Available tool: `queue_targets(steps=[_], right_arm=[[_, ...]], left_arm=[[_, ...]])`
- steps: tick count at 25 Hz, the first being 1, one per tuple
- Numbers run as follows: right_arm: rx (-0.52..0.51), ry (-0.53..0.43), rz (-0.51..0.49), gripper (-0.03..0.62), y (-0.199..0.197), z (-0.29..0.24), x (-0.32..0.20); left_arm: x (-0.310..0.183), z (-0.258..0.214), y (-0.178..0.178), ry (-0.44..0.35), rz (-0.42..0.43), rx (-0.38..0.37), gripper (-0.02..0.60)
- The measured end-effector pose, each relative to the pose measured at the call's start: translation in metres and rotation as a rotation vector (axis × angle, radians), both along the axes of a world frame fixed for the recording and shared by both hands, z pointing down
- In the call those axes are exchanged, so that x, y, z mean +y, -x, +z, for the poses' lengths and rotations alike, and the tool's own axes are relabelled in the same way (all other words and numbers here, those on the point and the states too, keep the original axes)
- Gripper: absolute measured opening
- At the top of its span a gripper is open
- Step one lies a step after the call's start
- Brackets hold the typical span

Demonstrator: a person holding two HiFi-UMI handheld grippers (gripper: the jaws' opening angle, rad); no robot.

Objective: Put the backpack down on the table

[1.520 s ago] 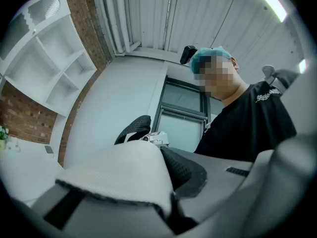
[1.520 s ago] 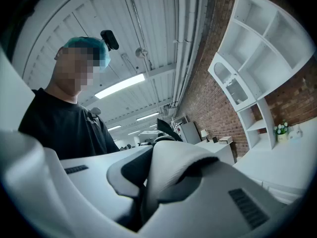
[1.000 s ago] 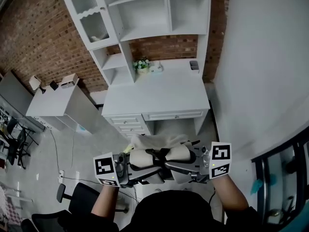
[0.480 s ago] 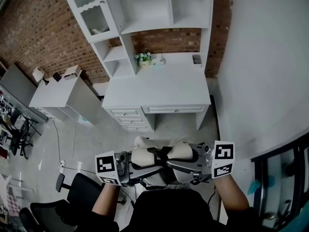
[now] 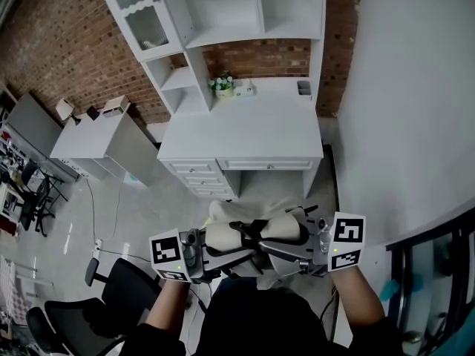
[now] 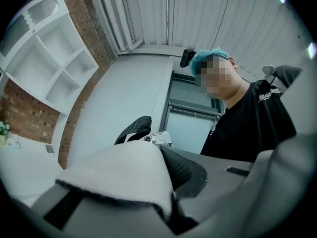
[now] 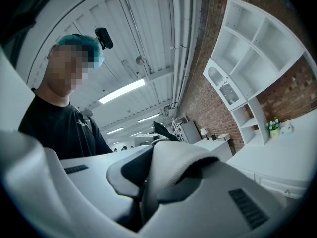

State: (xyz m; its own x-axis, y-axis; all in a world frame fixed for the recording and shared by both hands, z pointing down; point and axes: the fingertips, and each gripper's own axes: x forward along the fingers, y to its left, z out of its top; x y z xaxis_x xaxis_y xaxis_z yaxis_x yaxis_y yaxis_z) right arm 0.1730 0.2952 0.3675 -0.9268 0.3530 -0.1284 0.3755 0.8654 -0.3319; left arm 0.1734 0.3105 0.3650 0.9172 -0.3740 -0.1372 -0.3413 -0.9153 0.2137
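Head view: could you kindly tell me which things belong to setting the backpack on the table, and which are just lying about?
Job: backpack; left gripper and right gripper, both shut on it; white table.
Lying about: potted plant; grey cup; office chair; side cabinet.

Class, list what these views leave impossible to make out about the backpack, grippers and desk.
- Backpack underside: head view, hidden by its own top and the person's torso.
- Left gripper pads: left gripper view, strap fabric covers them.
- Grey holder contents, on the desk: head view, too small.
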Motion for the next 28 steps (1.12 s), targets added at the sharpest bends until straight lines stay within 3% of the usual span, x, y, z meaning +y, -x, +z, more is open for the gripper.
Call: queue_targets(steps=[7,16,28], right_arm=[[-0.032,-0.025,0.042,0.048,-0.009,0.002,-0.012],[-0.021,-0.002,0.096,0.048,-0.006,0.007,-0.036],[-0.001,0.031,0.143,0.048,0.028,0.007,-0.108]], left_arm=[[-0.007,0.004,-0.009,-0.021,0.066,-0.027,0.044],[-0.035,0.008,-0.004,-0.009,0.117,-0.007,0.044],[-0.101,0.01,0.029,-0.021,0.164,-0.005,0.044]])
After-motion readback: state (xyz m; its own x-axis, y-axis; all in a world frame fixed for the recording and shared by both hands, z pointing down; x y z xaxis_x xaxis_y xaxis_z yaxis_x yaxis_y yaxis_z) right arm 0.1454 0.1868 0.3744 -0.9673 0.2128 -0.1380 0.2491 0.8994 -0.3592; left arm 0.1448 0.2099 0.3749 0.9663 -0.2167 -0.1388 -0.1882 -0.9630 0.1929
